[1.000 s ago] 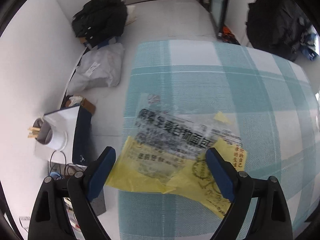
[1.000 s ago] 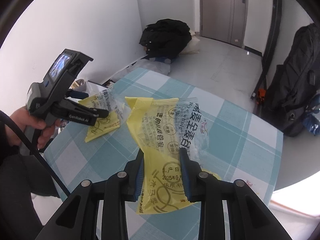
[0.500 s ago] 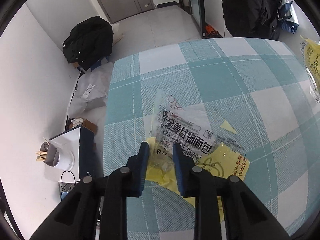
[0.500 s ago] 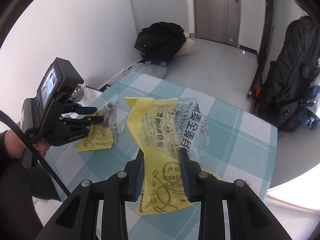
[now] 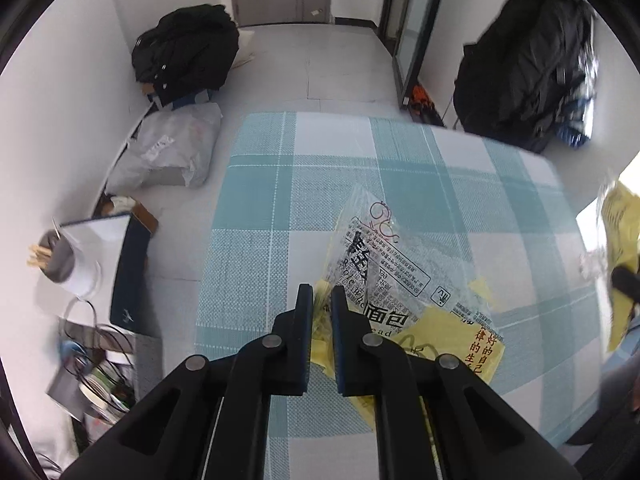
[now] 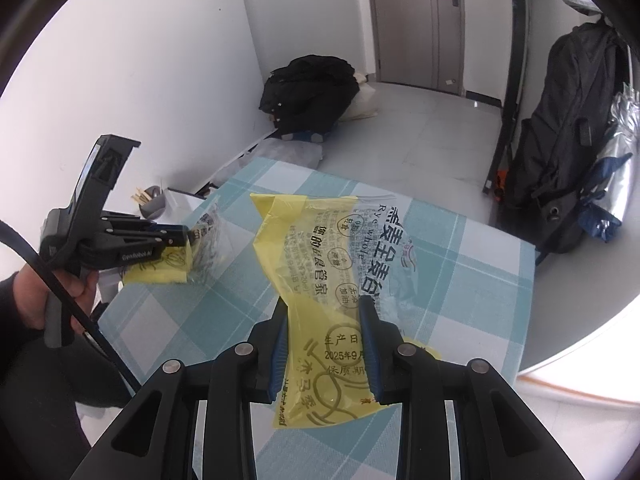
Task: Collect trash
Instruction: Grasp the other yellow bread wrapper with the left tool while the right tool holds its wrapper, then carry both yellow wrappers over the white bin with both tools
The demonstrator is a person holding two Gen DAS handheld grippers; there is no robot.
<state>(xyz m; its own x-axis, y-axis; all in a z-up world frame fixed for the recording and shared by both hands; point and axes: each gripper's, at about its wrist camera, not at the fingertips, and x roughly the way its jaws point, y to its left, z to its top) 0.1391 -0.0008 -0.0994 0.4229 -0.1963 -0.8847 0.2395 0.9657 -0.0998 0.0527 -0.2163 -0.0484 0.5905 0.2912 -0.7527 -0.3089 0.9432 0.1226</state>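
A clear and yellow bread wrapper (image 5: 400, 280) lies crumpled on the teal-checked tablecloth (image 5: 320, 168). My left gripper (image 5: 320, 292) is shut on its near left edge, and that corner is raised off the cloth. In the right wrist view the left gripper (image 6: 188, 236) pinches this wrapper (image 6: 200, 256) at the table's left side. My right gripper (image 6: 324, 308) is shut on a second yellow and clear wrapper (image 6: 320, 248), held upright above the table (image 6: 460, 280). That second wrapper (image 5: 620, 220) shows blurred at the right edge of the left wrist view.
On the floor are a black bag (image 5: 184, 52), a grey parcel bag (image 5: 172, 152) and a cup with sticks (image 5: 56, 256) beside a dark blue box (image 5: 128, 264). A large black backpack (image 5: 528, 72) stands beyond the table's far right. A person's hand (image 6: 76, 284) holds the left gripper.
The left jaws went from wide apart to shut on the wrapper's edge and lifted that corner. The right gripper kept its wrapper and rose a little.
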